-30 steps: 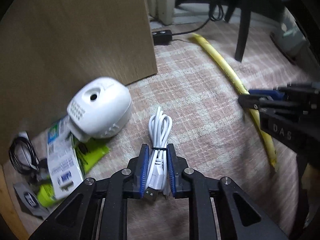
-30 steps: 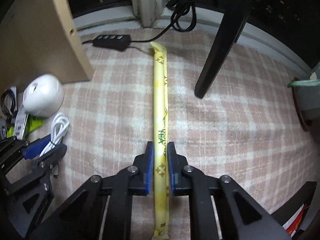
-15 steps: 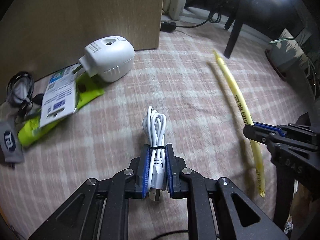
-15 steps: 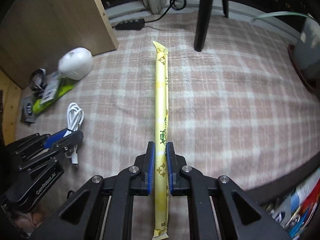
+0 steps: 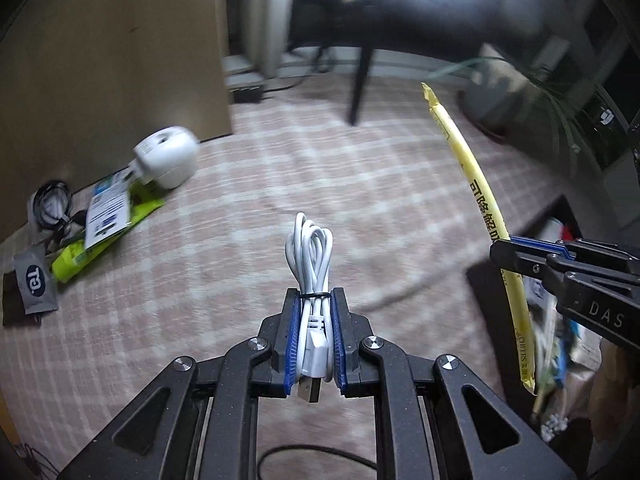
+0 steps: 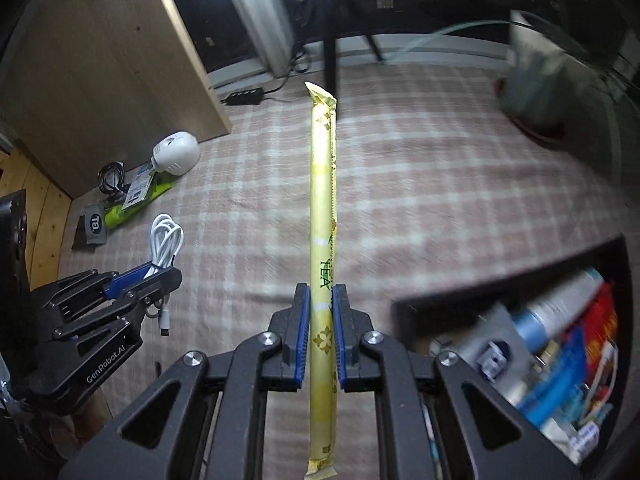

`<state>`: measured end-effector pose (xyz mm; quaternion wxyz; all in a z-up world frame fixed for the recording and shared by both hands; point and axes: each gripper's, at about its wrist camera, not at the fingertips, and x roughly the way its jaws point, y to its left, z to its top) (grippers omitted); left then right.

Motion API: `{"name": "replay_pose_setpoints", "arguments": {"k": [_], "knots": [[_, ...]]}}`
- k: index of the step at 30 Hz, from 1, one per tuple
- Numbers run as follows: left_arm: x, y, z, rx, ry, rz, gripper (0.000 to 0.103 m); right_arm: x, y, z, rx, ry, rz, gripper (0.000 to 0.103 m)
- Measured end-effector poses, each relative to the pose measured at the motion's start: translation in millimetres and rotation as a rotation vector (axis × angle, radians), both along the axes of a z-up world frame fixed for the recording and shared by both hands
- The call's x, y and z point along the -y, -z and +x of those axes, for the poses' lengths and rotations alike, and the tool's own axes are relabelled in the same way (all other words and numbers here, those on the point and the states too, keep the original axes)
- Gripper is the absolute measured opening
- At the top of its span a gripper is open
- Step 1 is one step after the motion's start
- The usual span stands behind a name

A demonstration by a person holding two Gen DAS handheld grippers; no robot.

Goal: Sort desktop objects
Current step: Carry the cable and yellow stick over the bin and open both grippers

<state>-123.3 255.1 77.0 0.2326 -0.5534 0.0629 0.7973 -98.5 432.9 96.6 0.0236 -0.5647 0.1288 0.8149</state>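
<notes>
The left gripper (image 5: 314, 332) has its 2 blue pads closed nearly together on a bundled white USB cable (image 5: 310, 256). The grip sits at the plug end, just below the black tie, so the loops stand out toward 12 o'clock, clear of the checked cloth (image 5: 260, 184), and the coil probably stays bundled.

The right gripper (image 6: 320, 332) is pinched as tight as it goes on a long yellow tea stick packet (image 6: 322, 200). It is held well below the middle, so most of its length points toward 12 o'clock and a short tail hangs toward 6. That low hold likely lets the long end swing.

At 4 o'clock in the right wrist view a dark bin (image 6: 424, 306) sits crammed with bottles and packets, probably where these things go; its fullness could block a long packet.

On the cloth at 10 o'clock remain a white round device (image 5: 166, 158), a green packet under a blue-and-white card (image 5: 110, 208), a grey sachet (image 5: 34, 282) and a coiled dark cable (image 5: 50, 204), all against a wooden panel (image 5: 120, 60). A chair leg (image 5: 360, 84) stands at 12, a potted plant (image 5: 500, 104) at 2.
</notes>
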Motion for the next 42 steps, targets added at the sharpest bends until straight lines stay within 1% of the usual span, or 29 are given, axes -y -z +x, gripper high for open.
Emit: {"name": "replay_pose_setpoints", "arguments": {"k": [2,6,14,21,29,35,38,39,40,41,42], "knots": [[-21,-1,4,-0.003,0.034,0.011,0.014,-16,-7,19,-0.005,0.028,0.003,0.011],[-51,-16,34,-0.004,0.103,0.023,0.014,-55,-15,61,0.003,0.098,0.018,0.011],[-126,-26,90,0.014,0.291,0.049,0.014,-135,-16,148,0.031,0.29,0.057,0.011],[-182,-31,135,0.025,0.434,0.056,0.014,-180,-19,206,0.047,0.409,0.085,0.011],[-227,-39,170,0.012,0.547,0.048,0.014,-210,-16,245,0.072,0.495,0.109,0.011],[-249,-44,182,0.002,0.588,0.04,0.014,-213,-14,260,0.074,0.527,0.114,0.011],[-254,-46,182,-0.014,0.586,0.055,0.014,-214,-15,259,0.063,0.525,0.117,0.013],[-254,-48,181,-0.019,0.579,0.067,0.017,-214,-16,258,0.06,0.522,0.116,0.018],[-254,-49,178,-0.015,0.572,0.078,0.035,-215,-16,256,0.071,0.525,0.116,0.034],[-255,-48,175,-0.007,0.565,0.08,0.049,-216,-17,255,0.077,0.534,0.116,0.05],[-254,-49,173,-0.009,0.554,0.087,0.066,-216,-19,256,0.063,0.541,0.117,0.054]]}}
